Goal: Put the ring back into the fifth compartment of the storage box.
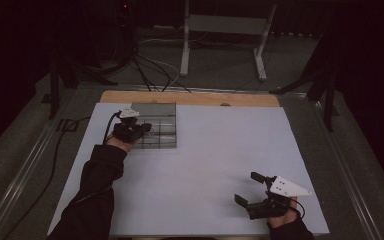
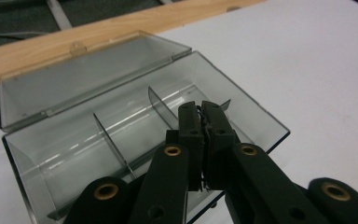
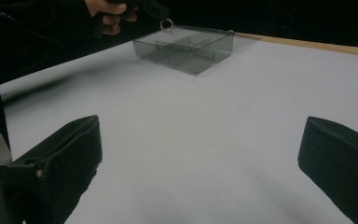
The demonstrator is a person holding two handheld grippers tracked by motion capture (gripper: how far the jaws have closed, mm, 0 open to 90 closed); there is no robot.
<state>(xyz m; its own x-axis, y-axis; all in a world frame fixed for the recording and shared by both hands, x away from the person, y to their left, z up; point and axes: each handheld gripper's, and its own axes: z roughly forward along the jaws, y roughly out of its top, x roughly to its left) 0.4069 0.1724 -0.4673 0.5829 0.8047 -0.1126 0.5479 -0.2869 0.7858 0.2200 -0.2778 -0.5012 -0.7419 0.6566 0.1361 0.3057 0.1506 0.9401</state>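
The white surface (image 1: pixel 205 165) fills the middle of the high view. On it, in the upper left, sits a clear smoky compartment box (image 1: pixel 160 131) with its lid open, its long axis running toward the top of the frame. The left hand-held gripper (image 1: pixel 139 129) hangs directly over the box, jaws pinched on a small ring-like item (image 3: pixel 167 24), too small to identify. The right hand-held gripper (image 1: pixel 252 189), jaws wide and empty, waits at lower right, well apart. Any drop into a compartment looks to fall to the left hand.
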